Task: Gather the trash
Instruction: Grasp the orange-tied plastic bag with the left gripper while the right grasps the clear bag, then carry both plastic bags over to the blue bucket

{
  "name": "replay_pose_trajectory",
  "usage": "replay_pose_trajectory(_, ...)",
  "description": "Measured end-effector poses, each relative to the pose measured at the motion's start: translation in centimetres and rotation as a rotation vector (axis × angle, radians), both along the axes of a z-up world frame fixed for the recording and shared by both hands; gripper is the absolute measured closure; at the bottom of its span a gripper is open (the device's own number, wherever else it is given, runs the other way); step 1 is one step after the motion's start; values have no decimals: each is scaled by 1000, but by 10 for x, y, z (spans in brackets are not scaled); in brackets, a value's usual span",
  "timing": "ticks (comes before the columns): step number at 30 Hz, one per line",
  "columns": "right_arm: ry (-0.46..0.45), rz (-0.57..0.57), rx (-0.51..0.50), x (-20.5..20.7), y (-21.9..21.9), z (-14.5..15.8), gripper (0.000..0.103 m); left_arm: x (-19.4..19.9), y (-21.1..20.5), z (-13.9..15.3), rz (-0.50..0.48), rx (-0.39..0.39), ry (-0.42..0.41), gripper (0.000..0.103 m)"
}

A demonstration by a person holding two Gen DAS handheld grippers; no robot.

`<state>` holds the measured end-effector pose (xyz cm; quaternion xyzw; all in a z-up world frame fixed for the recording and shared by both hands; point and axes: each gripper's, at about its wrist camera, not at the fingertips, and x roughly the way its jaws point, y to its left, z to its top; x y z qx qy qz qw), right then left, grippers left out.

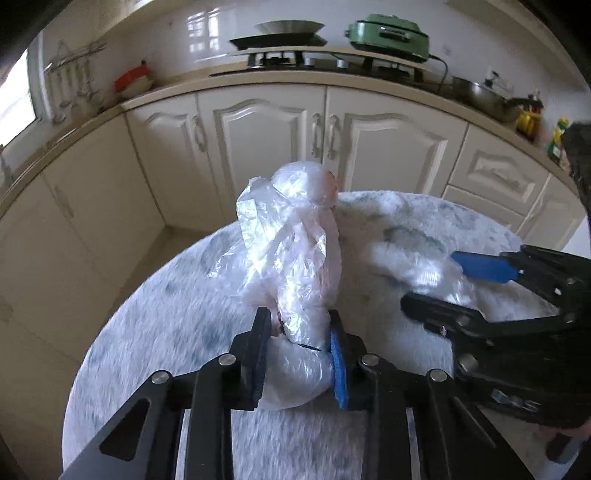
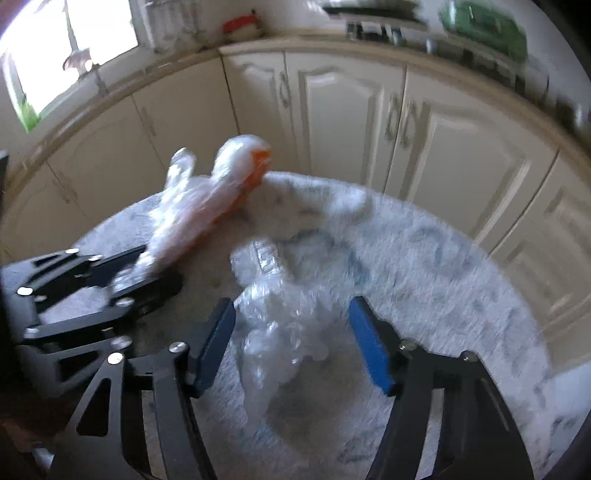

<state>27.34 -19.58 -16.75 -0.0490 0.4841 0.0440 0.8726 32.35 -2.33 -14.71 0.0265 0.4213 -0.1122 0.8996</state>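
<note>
A crumpled translucent plastic bag [image 1: 288, 229] with something orange inside stands up from a round table under a fluffy white and blue cover [image 1: 166, 332]. My left gripper [image 1: 298, 332] is shut on the bag's lower end, both pads pressing it. In the right wrist view the same bag [image 2: 207, 199] slants up from the left gripper [image 2: 159, 266]. A second wad of clear crinkled plastic [image 2: 280, 325] lies on the cover between the blue pads of my right gripper [image 2: 291, 306]. Its jaws stand apart, with a gap on the right side. The left wrist view shows the right gripper [image 1: 432, 280] around that wad [image 1: 439, 277].
Cream kitchen cabinets [image 1: 258, 140] curve behind the table under a beige counter. On the counter sit a hob with pans [image 1: 280, 37], a green appliance [image 1: 388, 35], a wok [image 1: 480, 96] and bottles [image 1: 528, 118]. A bright window [image 2: 66, 44] is at the left.
</note>
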Motion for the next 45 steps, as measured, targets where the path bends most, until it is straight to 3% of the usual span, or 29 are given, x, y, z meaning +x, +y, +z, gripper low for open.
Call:
replay_pose_trajectory(2, -16, 11, -8, -7, 3, 1, 72, -4, 6, 0, 10, -41, 4, 79)
replay_pose_trajectory(4, -14, 8, 11, -13, -1, 2, 82, -4, 13, -2, 26, -76, 11, 79)
replay_pose_trajectory(13, -20, -29, 156, -66, -31, 17, 84, -17, 21, -5, 48, -145, 4, 81)
replay_pose_trajectory(21, -56, -58, 222, -115, -54, 41, 83, -32, 17, 5, 38, -216, -9, 81)
replay_pose_trajectory(24, -67, -66, 219, -132, -61, 49, 83, -48, 13, 6, 29, -180, 0, 81)
replay_pose_trajectory(27, -71, -80, 215, -145, -68, 52, 83, -47, 4, 8, 17, -99, -11, 72)
replay_pose_trajectory(30, -65, -101, 221, -153, -75, 50, 83, -24, -4, 7, 39, -48, -29, 34)
replay_pose_trajectory(31, -64, -104, 223, -154, -77, 50, 83, -19, -7, 7, 43, -41, -37, 32)
replay_pose_trajectory(32, -64, -105, 224, -156, -77, 50, 83, -13, -11, 5, 35, -37, -34, 34)
replay_pose_trajectory(33, -65, -106, 227, -156, -77, 50, 83, -1, -16, 2, 22, -33, -20, 43)
replay_pose_trajectory(34, -65, -105, 229, -157, -78, 50, 83, 4, -21, -2, 11, -31, -4, 61)
replay_pose_trajectory(36, -67, -105, 233, -159, -80, 50, 83, 13, -30, -8, -9, -42, 31, 73)
replay_pose_trajectory(39, -73, -109, 238, -162, -83, 52, 83, 10, -42, -7, -26, -56, 28, 78)
replay_pose_trajectory(41, -81, -114, 242, -165, -86, 54, 83, 1, -44, -2, -33, -93, 21, 79)
replay_pose_trajectory(45, -100, -128, 249, -172, -93, 62, 84, -11, -55, 10, -57, -92, -17, 79)
